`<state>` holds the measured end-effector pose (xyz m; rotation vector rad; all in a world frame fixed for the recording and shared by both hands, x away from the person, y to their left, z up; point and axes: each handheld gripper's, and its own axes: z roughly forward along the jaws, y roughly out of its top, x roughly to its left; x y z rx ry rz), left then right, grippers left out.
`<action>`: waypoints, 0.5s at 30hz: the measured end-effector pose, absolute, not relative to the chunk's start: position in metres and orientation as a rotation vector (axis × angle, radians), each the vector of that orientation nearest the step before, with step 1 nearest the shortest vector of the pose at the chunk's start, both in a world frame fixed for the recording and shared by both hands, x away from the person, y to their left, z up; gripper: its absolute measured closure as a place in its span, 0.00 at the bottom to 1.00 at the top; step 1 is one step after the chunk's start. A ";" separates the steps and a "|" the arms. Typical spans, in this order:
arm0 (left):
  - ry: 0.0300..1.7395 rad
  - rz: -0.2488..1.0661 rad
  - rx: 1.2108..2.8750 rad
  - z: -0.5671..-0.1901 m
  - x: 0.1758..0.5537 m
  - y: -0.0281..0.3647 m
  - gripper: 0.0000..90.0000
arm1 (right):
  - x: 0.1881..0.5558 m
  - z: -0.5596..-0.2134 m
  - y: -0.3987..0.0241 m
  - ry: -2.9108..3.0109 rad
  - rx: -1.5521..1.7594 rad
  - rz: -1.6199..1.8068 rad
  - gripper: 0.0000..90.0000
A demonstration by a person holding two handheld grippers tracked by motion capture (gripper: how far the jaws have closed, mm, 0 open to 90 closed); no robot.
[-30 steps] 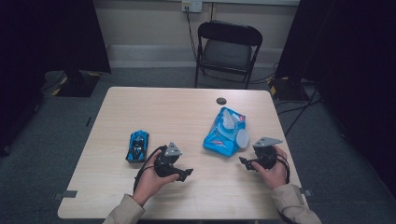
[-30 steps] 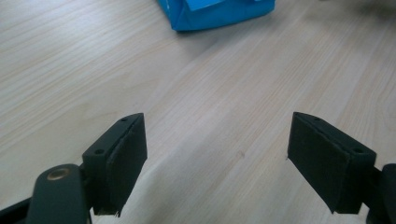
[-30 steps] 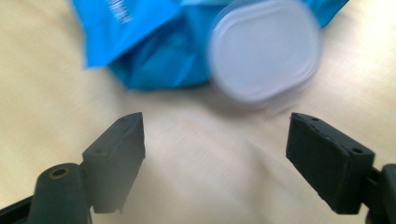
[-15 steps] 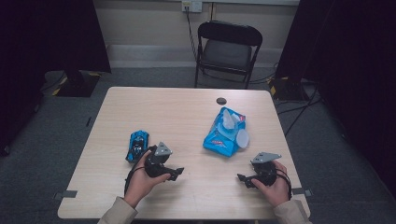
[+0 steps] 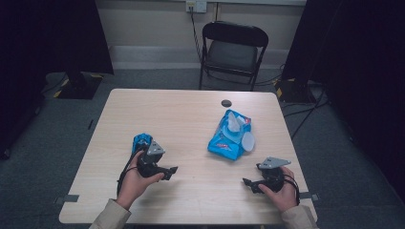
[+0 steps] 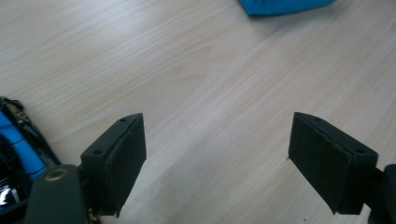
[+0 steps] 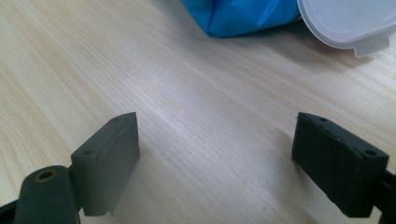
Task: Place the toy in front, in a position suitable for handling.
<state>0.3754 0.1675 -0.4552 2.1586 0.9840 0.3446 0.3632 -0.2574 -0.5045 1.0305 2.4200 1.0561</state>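
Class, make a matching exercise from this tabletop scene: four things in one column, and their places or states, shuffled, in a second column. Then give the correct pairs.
Things
1. blue toy car
2. blue wipes packet
3. small black disc
4. right gripper

Places or states
A. near the table's far edge, in front of the folding chair
B. right of centre, white lid flipped open
C. jaws open, empty, near the front right corner
D. just beyond the left gripper

Pairs: 1-D, 2-B, 3-A, 4-C
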 end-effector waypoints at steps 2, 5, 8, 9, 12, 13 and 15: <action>0.992 0.364 2.159 -0.453 0.377 0.172 0.21 | 0.363 -0.505 -0.257 2.419 1.032 1.055 0.16; 1.017 0.361 2.146 -0.448 0.378 0.179 0.21 | 0.363 -0.505 -0.257 2.419 1.032 1.056 0.16; 1.037 0.366 2.133 -0.443 0.381 0.186 0.21 | 0.363 -0.505 -0.257 2.418 1.033 1.056 0.16; 1.044 0.378 2.132 -0.441 0.382 0.189 0.21 | 0.363 -0.505 -0.257 2.418 1.032 1.055 0.16; 1.059 0.383 2.132 -0.438 0.385 0.196 0.20 | 0.363 -0.505 -0.257 2.419 1.032 1.056 0.16; 1.072 0.382 2.123 -0.438 0.386 0.199 0.20 | 0.363 -0.505 -0.257 2.419 1.032 1.056 0.16; 1.090 0.392 2.118 -0.436 0.388 0.205 0.20 | 0.363 -0.505 -0.257 2.419 1.032 1.056 0.16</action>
